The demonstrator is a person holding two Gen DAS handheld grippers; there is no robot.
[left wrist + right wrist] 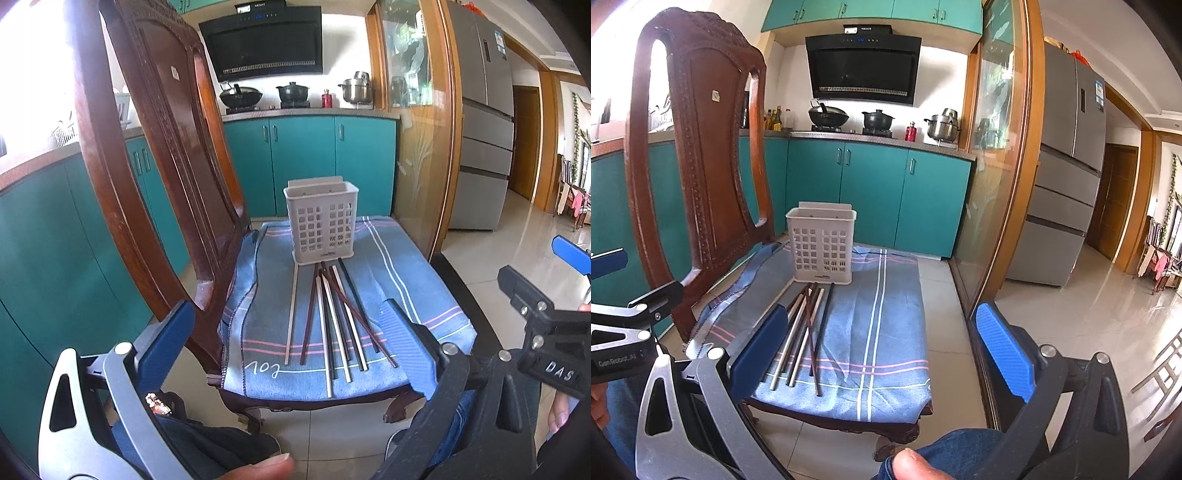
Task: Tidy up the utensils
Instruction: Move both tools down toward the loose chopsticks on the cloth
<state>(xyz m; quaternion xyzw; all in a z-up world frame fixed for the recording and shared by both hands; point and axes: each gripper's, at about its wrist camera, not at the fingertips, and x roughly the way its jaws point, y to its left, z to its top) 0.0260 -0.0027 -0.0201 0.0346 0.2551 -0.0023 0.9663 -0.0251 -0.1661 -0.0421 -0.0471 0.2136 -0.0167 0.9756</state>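
Several chopsticks (332, 321), white, dark red and black, lie side by side on a blue striped cloth (406, 266) on a wooden chair seat. A white slotted utensil holder (320, 221) stands upright and empty at the far end of the chopsticks. My left gripper (291, 339) is open, held near the seat's front edge, with the chopsticks between its blue pads. My right gripper (886, 350) is open and empty, to the right of the chopsticks (805, 332). The holder (820, 243) and cloth (886, 314) also show in the right wrist view.
The chair's carved wooden back (155, 147) rises on the left. A glass sliding door (1001, 166) with a wooden frame stands close on the right. Teal kitchen cabinets (306, 162) and a stove with pots are behind. Tiled floor (1071, 321) opens to the right.
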